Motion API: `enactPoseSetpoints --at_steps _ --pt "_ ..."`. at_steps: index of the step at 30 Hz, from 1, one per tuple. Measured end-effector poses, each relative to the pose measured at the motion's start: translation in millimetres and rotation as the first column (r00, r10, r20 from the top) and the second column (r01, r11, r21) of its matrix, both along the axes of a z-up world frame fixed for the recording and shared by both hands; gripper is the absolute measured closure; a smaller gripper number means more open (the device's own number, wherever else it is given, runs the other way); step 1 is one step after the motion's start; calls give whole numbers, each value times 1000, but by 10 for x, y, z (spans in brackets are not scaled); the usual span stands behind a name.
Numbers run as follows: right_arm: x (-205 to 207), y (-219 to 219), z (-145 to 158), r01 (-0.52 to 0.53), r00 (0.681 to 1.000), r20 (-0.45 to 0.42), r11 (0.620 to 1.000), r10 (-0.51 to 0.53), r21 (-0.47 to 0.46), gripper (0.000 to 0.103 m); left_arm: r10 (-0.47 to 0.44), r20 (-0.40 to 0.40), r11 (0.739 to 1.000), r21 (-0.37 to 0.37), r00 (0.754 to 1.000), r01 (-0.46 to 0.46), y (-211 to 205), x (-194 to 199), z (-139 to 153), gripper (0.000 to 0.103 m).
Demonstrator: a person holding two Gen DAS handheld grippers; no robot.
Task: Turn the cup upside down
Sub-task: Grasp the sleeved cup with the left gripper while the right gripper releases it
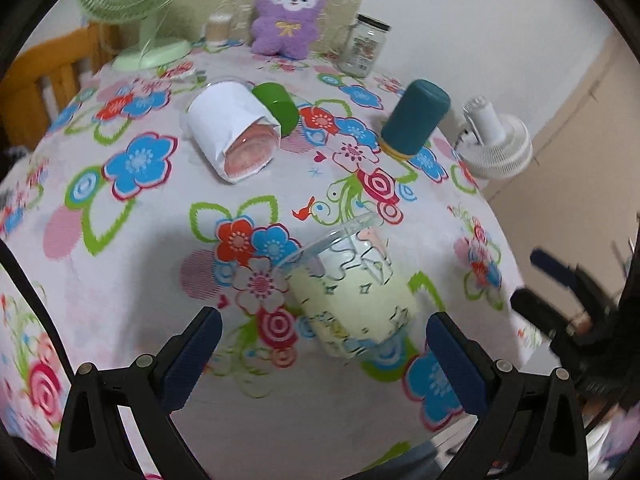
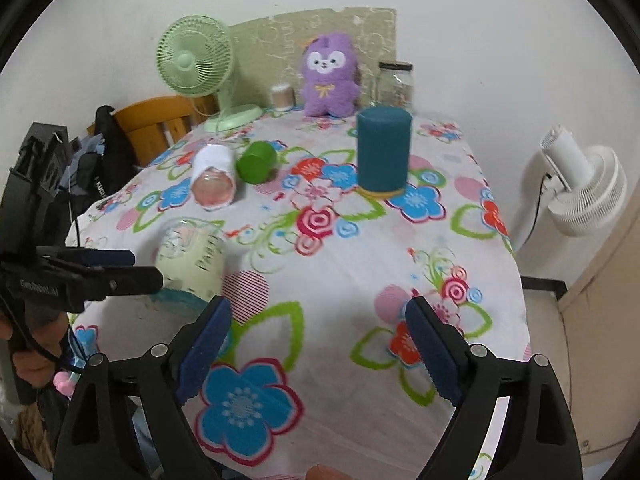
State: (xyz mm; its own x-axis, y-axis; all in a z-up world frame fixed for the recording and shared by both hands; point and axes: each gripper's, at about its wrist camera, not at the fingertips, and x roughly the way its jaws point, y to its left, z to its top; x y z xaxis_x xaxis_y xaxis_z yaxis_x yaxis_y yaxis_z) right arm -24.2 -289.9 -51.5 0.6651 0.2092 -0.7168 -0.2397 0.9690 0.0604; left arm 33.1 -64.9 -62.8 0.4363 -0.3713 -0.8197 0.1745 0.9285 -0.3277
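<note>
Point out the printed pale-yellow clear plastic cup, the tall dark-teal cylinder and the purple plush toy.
Printed pale-yellow clear plastic cup [image 1: 352, 300], left wrist view, its side wall.
Tall dark-teal cylinder [image 2: 383, 148], right wrist view, mid-body.
Purple plush toy [image 2: 329, 80], right wrist view, its belly.

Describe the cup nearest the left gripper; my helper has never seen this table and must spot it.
On the flowered tablecloth, look to the near edge, in front of the open left gripper. The pale yellow cup stands there; unlike the green cup and paper-wrapped cup lying behind, it has cartoon print.
</note>
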Motion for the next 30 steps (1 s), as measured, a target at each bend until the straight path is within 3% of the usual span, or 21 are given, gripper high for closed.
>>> enactPoseSetpoints --at_steps 4,18,30 --pt "30 -100 -75 18 1000 -14 1000 -18 22 13 26 -24 999 -31 999 -27 -169 37 -53 0" --pt "79 -243 -205 22 1000 -21 998 -21 56 13 68 -101 998 21 993 -67 -344 233 -318 2" --pt "99 -232 -230 11 1000 -23 997 -10 80 13 68 -111 997 42 992 -64 -328 246 -326 28"
